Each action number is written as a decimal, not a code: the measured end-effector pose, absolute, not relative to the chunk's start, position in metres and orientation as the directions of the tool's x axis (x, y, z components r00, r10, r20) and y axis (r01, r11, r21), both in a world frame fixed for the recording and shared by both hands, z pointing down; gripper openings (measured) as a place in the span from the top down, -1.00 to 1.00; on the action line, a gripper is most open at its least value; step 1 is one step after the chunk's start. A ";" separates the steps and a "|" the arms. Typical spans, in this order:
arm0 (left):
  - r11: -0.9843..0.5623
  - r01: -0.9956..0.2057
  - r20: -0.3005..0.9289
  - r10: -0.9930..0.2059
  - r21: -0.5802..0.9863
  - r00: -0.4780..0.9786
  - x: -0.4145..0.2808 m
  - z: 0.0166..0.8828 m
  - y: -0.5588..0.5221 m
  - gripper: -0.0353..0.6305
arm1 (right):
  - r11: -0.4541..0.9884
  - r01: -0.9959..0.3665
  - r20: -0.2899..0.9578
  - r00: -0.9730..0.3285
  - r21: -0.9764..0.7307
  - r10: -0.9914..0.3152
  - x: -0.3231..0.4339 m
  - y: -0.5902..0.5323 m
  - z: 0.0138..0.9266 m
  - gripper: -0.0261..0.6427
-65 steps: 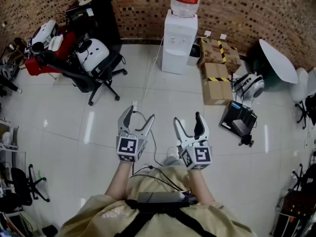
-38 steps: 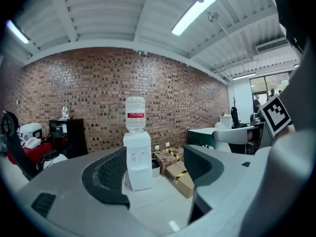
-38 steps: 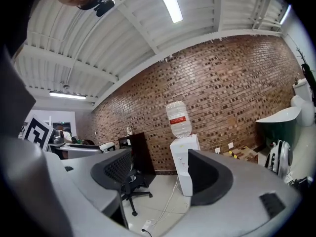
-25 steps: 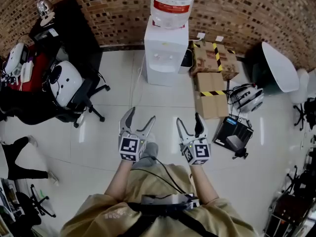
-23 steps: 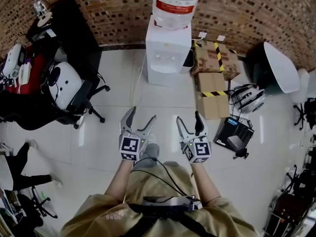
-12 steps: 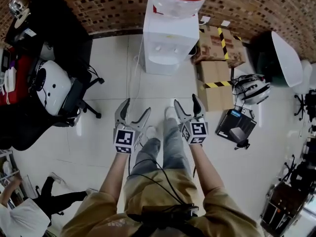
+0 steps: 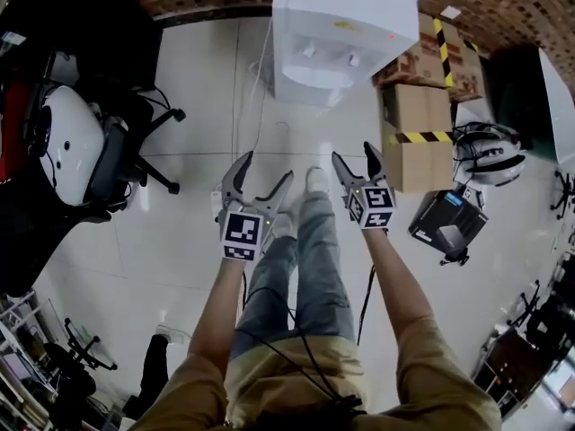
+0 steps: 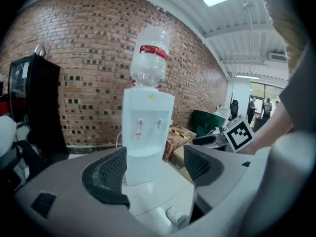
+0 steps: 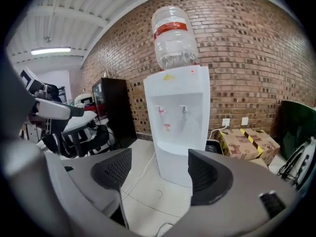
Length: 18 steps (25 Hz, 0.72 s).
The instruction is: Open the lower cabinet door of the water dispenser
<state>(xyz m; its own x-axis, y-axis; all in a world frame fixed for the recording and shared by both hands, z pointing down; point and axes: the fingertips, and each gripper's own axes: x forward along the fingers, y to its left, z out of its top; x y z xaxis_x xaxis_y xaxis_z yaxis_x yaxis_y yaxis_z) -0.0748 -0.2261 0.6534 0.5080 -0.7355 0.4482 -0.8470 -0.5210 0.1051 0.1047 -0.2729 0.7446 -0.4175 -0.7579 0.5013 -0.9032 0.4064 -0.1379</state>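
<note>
The white water dispenser (image 7: 341, 34) stands against the brick wall with a clear bottle (image 9: 173, 33) on top. Its lower cabinet door (image 9: 175, 169) below the taps is closed. My left gripper (image 7: 266, 167) and right gripper (image 7: 353, 153) are held side by side over the floor, some way short of the dispenser and touching nothing. Both are open with nothing between the jaws. The left gripper view frames the dispenser's lower front (image 8: 140, 167) between its fingers (image 8: 111, 172), with the right gripper's marker cube (image 8: 239, 132) at the right. The right gripper view centres the dispenser (image 9: 180, 112).
Taped cardboard boxes (image 7: 422, 124) sit right of the dispenser, with a black device (image 7: 449, 223) and a white helmet-like shell (image 7: 490, 151) beyond. An office chair (image 7: 108, 151) carrying a white shell is at left. A white cable (image 7: 260, 106) runs along the tiled floor.
The person has come closer to the dispenser, which now fills the top of the head view. Both grippers have dropped lower and forward, still open.
</note>
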 end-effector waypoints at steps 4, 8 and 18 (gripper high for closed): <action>-0.533 -0.838 0.475 -0.712 0.114 0.517 -0.068 0.709 -0.239 -0.14 | 0.360 -0.919 0.514 -0.389 -0.160 -0.765 0.123 -0.297 0.806 -0.17; -0.544 -0.832 0.479 -0.706 0.104 0.521 -0.059 0.755 -0.259 -0.14 | 0.328 -0.930 0.516 -0.365 -0.165 -0.775 0.148 -0.328 0.861 -0.17; -0.534 -0.842 0.431 -0.745 0.072 0.510 -0.048 0.849 -0.337 -0.14 | 0.416 -0.902 0.531 -0.411 -0.116 -0.742 0.173 -0.438 0.983 -0.17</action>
